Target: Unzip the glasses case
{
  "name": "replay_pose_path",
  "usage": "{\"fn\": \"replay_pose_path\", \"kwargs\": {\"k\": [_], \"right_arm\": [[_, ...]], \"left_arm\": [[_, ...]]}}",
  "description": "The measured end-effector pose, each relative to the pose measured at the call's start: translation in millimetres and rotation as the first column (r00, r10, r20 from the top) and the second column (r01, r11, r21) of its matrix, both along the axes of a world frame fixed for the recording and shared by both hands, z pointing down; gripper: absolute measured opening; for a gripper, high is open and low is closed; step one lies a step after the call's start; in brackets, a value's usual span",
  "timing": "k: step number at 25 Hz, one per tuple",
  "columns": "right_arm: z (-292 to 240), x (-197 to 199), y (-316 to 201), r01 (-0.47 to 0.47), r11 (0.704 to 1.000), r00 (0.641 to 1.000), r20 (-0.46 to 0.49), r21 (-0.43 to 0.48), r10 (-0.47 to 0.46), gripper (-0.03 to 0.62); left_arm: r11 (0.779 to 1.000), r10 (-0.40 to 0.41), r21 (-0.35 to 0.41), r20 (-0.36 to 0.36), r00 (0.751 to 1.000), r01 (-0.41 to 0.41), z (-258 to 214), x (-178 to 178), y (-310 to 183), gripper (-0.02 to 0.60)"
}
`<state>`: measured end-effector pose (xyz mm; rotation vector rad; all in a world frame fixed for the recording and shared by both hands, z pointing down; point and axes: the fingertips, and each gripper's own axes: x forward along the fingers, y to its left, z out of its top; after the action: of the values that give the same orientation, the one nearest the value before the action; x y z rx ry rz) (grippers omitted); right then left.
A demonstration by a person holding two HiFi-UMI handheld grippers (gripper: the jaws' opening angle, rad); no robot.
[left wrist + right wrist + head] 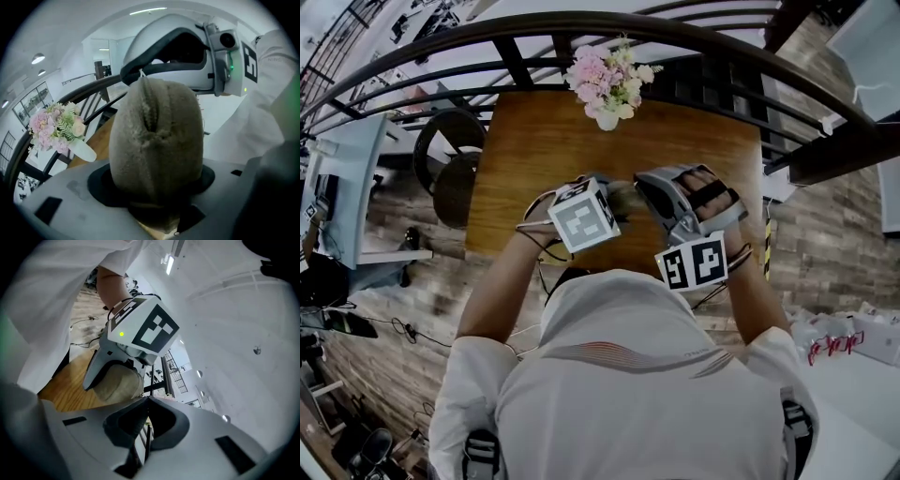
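An olive felt glasses case [157, 140] stands end-on between the jaws of my left gripper [157, 201], which is shut on its sides. A zipper seam with a dark slit runs up the case's face. In the head view the case [625, 198] shows just above the wooden table [534, 150], between the left gripper [609, 208] and the right gripper [649, 192]. The right gripper [147, 401] is shut, its tips meeting beside the case [122, 385]. From the left gripper view its tips [133, 75] touch the case's top end; whether they pinch the zipper pull is unclear.
A white vase of pink flowers [607, 84] stands at the table's far edge. A black curved railing [581, 28] runs behind it. A dark round chair [450, 159] sits left of the table. The person's torso crowds the near edge.
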<state>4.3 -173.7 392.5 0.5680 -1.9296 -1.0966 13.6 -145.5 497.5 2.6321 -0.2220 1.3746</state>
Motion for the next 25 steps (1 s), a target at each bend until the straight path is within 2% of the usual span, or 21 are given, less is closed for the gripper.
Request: {"fn": "replay_pose_path", "kwargs": {"k": [3, 5, 7, 9, 11, 12, 14, 16, 18, 20, 22, 25], "right_arm": [[8.5, -3.2, 1.6, 0.034, 0.999, 0.996, -0.078, 0.017, -0.033, 0.051], [19.3, -4.3, 4.0, 0.063, 0.998, 0.988, -0.141, 0.021, -0.059, 0.051], [28.0, -4.2, 5.2, 0.079, 0.997, 0.981, -0.178, 0.019, -0.074, 0.052], [28.6, -2.9, 2.9, 0.063, 0.998, 0.984, -0.166, 0.015, -0.060, 0.052], [20.6, -1.7, -3.9, 0.019, 1.000, 0.995, -0.096, -0.002, -0.019, 0.057], [14.1, -1.0, -8.2, -0.006, 1.000, 0.999, -0.041, -0.016, 0.006, 0.067], [-1.1, 4.7, -18.3, -0.059, 0.997, 0.994, 0.086, -0.047, 0.063, 0.095], [-15.5, 19.7, -31.1, -0.131, 0.987, 0.963, 0.226, -0.090, 0.149, 0.117], [-24.8, 42.6, -45.5, -0.223, 0.959, 0.885, 0.376, -0.173, 0.273, 0.117], [-28.1, 69.7, -57.7, -0.299, 0.909, 0.760, 0.504, -0.291, 0.411, 0.091], [-25.2, 96.3, -65.5, -0.324, 0.855, 0.621, 0.591, -0.404, 0.515, 0.054], [-11.2, 134.8, -70.6, -0.332, 0.784, 0.442, 0.648, -0.524, 0.620, 0.051]], "left_arm": [[1.000, 0.024, 0.004, 0.099, 0.995, -0.025, 16.5, -3.8, -1.1, 0.295], [0.998, 0.056, 0.012, 0.196, 0.979, -0.060, 31.3, -8.0, -1.5, 0.295], [0.996, 0.085, 0.009, 0.240, 0.967, -0.090, 41.9, -8.4, -0.8, 0.295], [0.997, 0.074, 0.019, 0.187, 0.980, -0.079, 39.9, -2.0, -2.9, 0.295], [0.997, 0.006, 0.080, 0.069, 0.998, -0.012, 29.4, 6.8, -15.1, 0.295], [0.993, -0.042, 0.113, -0.008, 0.999, 0.043, 23.5, 11.1, -23.4, 0.295], [0.975, -0.143, 0.147, -0.174, 0.974, 0.169, 4.8, 17.6, -39.0, 0.295], [0.944, -0.227, 0.159, -0.326, 0.918, 0.290, -20.8, 18.0, -54.0, 0.295], [0.888, -0.302, 0.182, -0.462, 0.834, 0.422, -46.6, 7.5, -71.6, 0.295], [0.816, -0.358, 0.184, -0.583, 0.729, 0.547, -70.8, -11.2, -86.4, 0.295], [0.749, -0.395, 0.158, -0.673, 0.625, 0.643, -94.2, -33.1, -95.6, 0.295], [0.647, -0.419, 0.133, -0.760, 0.497, 0.750, -123.8, -70.0, -100.7, 0.295]]}}
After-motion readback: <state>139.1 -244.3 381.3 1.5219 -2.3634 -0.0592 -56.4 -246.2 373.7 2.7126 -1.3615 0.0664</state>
